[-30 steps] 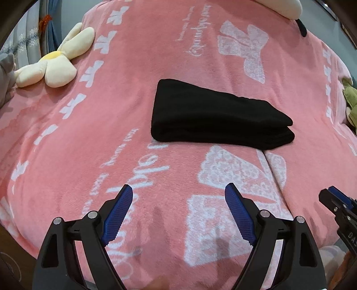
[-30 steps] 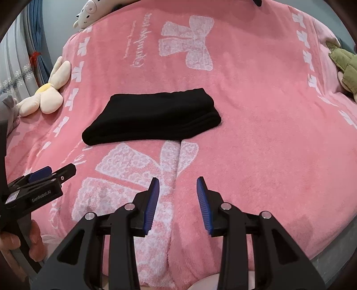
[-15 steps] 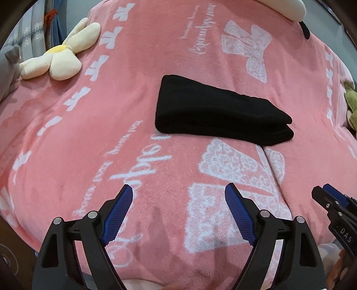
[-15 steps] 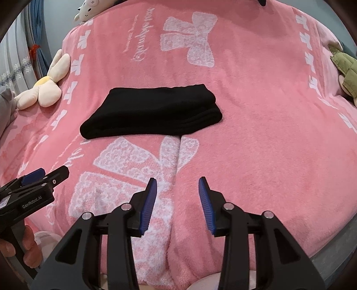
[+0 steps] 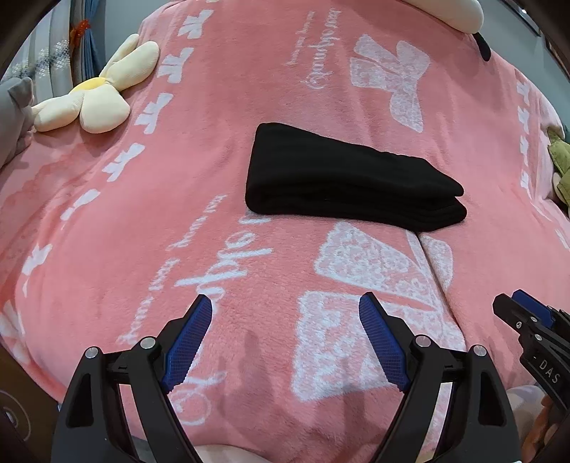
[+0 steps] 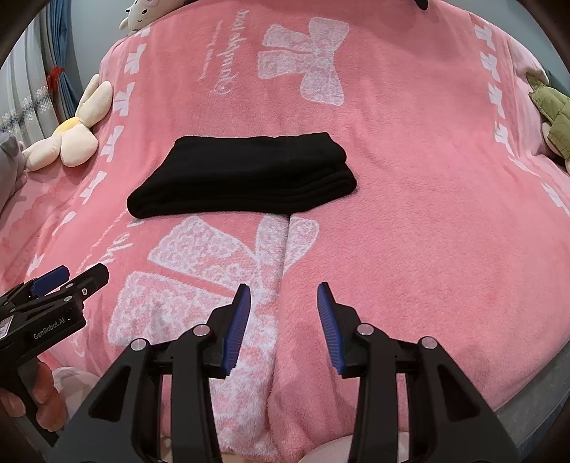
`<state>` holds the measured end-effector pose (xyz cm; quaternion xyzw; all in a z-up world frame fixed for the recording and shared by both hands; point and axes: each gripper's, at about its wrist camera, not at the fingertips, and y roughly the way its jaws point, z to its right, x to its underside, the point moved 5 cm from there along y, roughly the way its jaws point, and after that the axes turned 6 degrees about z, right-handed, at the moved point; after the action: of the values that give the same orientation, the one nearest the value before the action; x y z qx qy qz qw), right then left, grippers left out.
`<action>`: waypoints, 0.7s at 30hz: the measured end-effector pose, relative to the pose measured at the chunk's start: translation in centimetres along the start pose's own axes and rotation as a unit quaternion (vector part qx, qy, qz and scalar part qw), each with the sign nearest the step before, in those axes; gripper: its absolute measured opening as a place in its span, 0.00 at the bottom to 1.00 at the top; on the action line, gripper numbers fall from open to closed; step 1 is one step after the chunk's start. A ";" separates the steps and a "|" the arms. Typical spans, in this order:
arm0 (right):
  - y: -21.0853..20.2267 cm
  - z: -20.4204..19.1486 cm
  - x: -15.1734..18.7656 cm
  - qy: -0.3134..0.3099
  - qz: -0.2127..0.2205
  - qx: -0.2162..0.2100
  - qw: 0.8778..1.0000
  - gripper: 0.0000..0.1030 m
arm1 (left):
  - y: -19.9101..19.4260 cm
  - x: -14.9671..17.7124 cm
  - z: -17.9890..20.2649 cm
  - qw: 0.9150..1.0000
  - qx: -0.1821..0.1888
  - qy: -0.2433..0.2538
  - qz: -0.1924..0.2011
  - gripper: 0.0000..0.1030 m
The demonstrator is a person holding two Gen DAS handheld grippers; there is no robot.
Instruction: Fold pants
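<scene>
Both wrist views face the folded pants (image 5: pixel 349 181) from nearby.

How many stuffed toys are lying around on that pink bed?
3, possibly more hidden: a cream flower plush at the left edge, a white animal plush at the far left corner, and a green plush at the right edge.

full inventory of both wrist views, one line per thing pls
pants: 1, black, folded into a stack, middle of the blanket
blanket: 1, pink with white bows and script, covers the bed
flower plush: 1, cream with yellow centre, far left on the blanket
white plush: 1, far edge, partly cut off
green plush: 1, olive, right edge
curtain: pale and blue, far left
left claw: 1, black with blue pads, open, empty, above the near blanket
right claw: 1, same colours, open, empty
</scene>
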<state>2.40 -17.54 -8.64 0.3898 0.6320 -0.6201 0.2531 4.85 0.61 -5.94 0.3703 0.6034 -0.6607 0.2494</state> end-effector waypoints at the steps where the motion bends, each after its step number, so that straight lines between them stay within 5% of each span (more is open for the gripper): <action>1: 0.0 -0.1 0.0 0.000 0.000 0.001 1.000 0.37 | 0.0 0.0 0.0 1.000 0.001 0.000 -0.001 0.80; 15: 0.0 -0.1 0.0 0.001 0.000 0.001 1.000 0.38 | -0.5 0.0 0.4 0.999 -0.023 0.009 0.022 0.80; 21: -0.1 0.3 0.0 -0.002 0.004 0.002 1.000 0.45 | 0.0 0.3 0.0 1.000 -0.007 -0.013 0.004 0.70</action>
<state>2.30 -17.80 -8.61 0.3914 0.6291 -0.6210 0.2557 4.66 0.67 -6.13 0.3623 0.6033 -0.6602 0.2625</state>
